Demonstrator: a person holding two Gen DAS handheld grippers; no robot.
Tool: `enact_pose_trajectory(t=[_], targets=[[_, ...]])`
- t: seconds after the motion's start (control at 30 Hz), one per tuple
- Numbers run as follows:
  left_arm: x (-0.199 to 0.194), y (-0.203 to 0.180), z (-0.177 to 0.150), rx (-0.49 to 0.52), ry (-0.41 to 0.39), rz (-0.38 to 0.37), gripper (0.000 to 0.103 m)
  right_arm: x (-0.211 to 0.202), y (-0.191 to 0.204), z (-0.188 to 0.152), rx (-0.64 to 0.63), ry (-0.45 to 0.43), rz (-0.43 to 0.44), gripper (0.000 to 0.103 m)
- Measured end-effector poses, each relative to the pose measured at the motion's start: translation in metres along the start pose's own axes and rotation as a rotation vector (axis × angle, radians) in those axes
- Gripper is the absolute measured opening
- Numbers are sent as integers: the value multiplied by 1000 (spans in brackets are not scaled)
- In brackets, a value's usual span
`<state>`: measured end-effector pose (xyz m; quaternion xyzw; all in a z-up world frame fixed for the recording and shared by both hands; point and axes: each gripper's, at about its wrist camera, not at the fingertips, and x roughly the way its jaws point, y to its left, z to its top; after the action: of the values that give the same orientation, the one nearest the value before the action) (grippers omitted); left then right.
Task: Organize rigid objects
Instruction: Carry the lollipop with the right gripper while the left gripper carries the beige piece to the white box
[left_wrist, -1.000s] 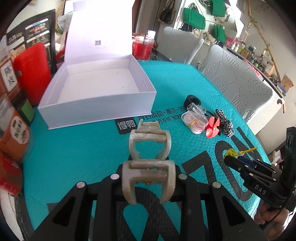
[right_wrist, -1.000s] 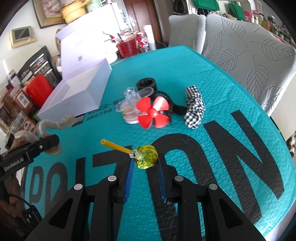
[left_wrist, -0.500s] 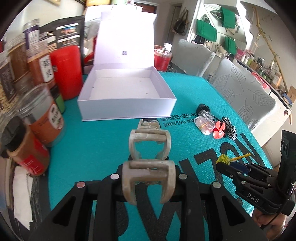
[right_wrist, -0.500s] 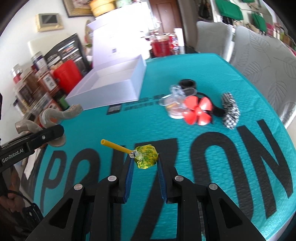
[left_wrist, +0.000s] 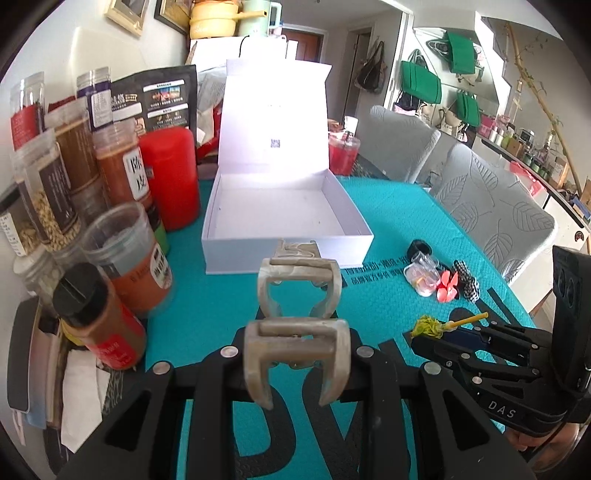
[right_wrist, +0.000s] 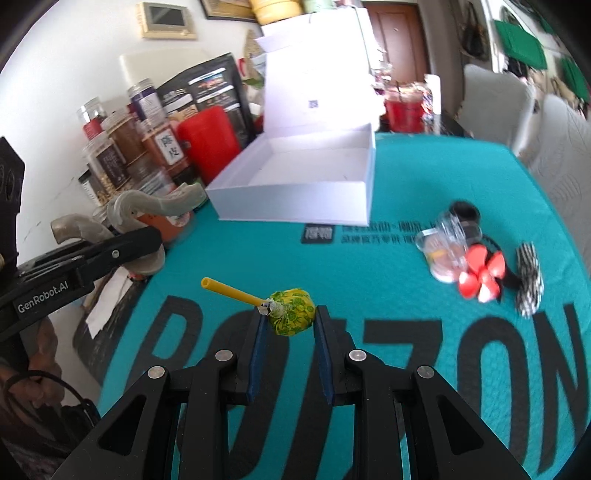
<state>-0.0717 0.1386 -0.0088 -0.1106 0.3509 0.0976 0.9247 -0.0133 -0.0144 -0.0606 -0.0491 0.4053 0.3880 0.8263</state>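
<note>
My left gripper (left_wrist: 297, 363) is shut on a beige hair claw clip (left_wrist: 298, 291), held above the teal mat in front of the open white box (left_wrist: 284, 247). The clip also shows in the right wrist view (right_wrist: 147, 206). My right gripper (right_wrist: 290, 325) is shut on a lollipop (right_wrist: 291, 317) with a green-yellow wrapper and a yellow stick, held above the mat. The lollipop shows in the left wrist view (left_wrist: 430, 326) too. The white box (right_wrist: 295, 206) looks empty, its lid upright.
Spice jars (left_wrist: 125, 266) and a red canister (left_wrist: 170, 181) crowd the left edge. A clear case (right_wrist: 443, 254), red fan (right_wrist: 480, 277), black ring (right_wrist: 463, 210) and checkered scrunchie (right_wrist: 530, 277) lie at the right. Grey chairs (left_wrist: 491, 206) stand beyond the table.
Both grippers have pulled back and swung left with their objects still held. The box and the jars now sit more central in both views.
</note>
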Motion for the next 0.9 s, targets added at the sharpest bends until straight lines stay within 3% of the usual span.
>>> enact_pose_trajectory(t=[0.6, 0.9], targets=[[11, -7, 44, 66, -59, -60, 26, -3, 2, 60, -75, -28, -16, 25], [32, 0, 76, 75, -76, -50, 26, 8, -5, 95, -94, -55, -25, 25]])
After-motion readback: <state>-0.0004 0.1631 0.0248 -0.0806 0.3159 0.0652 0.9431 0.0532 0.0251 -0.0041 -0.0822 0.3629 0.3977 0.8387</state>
